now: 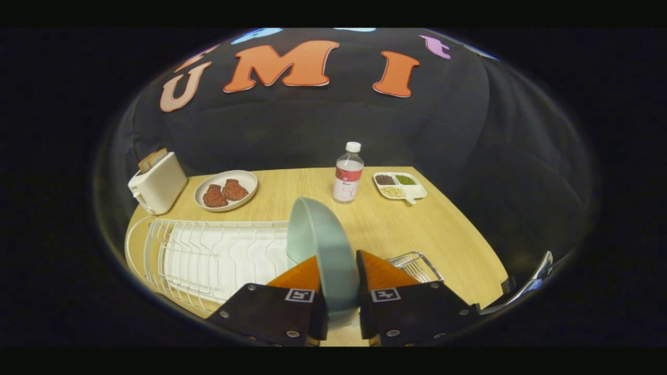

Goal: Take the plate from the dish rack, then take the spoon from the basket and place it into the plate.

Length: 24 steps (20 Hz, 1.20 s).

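Gripper view: gripper (338, 276) pinches the plate (320, 245), one finger pressed on each face. Plate is grey-green, held on edge, upright, its rim rising ahead of the fingers toward 12 o'clock.

Dish rack (208, 255), white wire over a white tray, lies on the bench (417, 229) at 9 o'clock of the plate; no dishes seen in its slots. Wire basket (417, 265) sits at 3 o'clock of the fingers, just beside them; mostly hidden, contents cannot be made out.

Beyond the plate:
- Bottle (348, 174), clear with white cap and red label, upright at 12 o'clock.
- Divided tray (399, 186) at 1 o'clock, three compartments: dark grains, green grains, pale yellow grains, one kind per compartment.
- Round dish (226, 190) at 11 o'clock, holding two reddish-brown pieces side by side.
- Toaster (157, 182), white, at 10 o'clock, one slice of toast standing in its slot.

Bottle and divided tray are near each other, not touching.
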### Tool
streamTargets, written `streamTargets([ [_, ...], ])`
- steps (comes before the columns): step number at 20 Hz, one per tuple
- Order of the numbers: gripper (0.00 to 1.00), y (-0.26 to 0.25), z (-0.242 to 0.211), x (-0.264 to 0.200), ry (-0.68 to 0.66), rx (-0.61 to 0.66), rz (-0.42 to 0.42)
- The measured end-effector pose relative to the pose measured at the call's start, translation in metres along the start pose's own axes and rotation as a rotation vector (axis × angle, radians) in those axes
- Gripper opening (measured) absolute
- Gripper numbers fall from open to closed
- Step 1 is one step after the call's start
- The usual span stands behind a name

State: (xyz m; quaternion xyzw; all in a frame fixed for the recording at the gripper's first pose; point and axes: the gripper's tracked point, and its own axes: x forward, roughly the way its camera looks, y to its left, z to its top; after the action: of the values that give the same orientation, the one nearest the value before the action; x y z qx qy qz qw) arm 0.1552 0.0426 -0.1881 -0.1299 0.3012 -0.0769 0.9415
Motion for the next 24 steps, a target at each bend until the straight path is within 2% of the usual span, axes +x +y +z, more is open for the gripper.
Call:
streamTargets([
  [13,0.25,-0.011,0.033,-0.020,-0.077,-0.066,-0.075],
  [21,0.25,-0.011,0.029,-0.066,-0.123,-0.011,0.010],
  [24,0.25,-0.007,0.015,-0.090,-0.117,0.059,0.077],
])
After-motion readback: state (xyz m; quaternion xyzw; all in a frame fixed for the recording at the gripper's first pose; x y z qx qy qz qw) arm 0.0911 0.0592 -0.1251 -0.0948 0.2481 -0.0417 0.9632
